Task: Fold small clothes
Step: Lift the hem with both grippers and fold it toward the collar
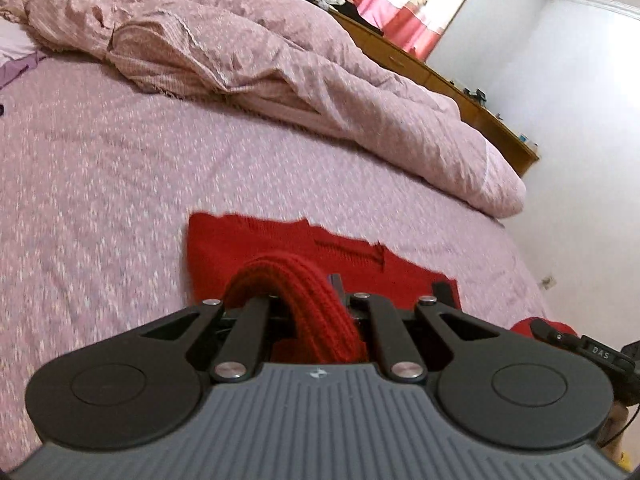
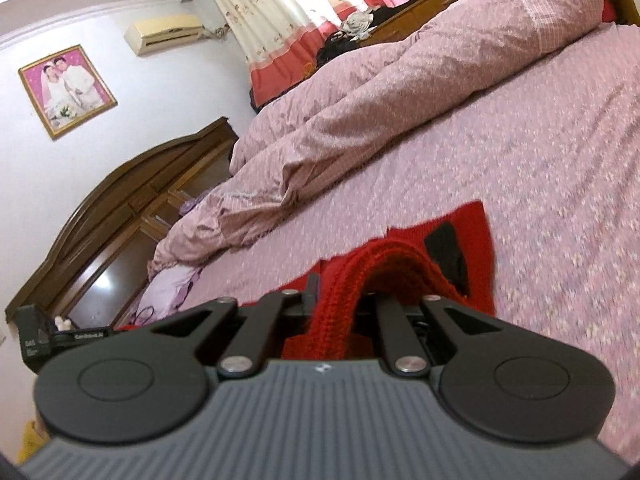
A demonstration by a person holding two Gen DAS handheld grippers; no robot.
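Ribbed red hem bunches through each clamped gripper, left gripper and right gripper both pinching the red knit garment lying on the pink floral bedsheet beside a rumpled duvet; only the right view shows the wedding photo, headboard and air conditioner.

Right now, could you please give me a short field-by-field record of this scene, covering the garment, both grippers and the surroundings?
surface: bed sheet, pink with small pattern
garment: red knit sweater, far part flat on the sheet, near ribbed edge lifted
garment detail: black patch on the red knit
left gripper: shut on the ribbed edge
right gripper: shut on the ribbed edge
bedding: rumpled pink duvet beyond the sweater
wall: framed photo, air conditioner
window: curtain, white and red
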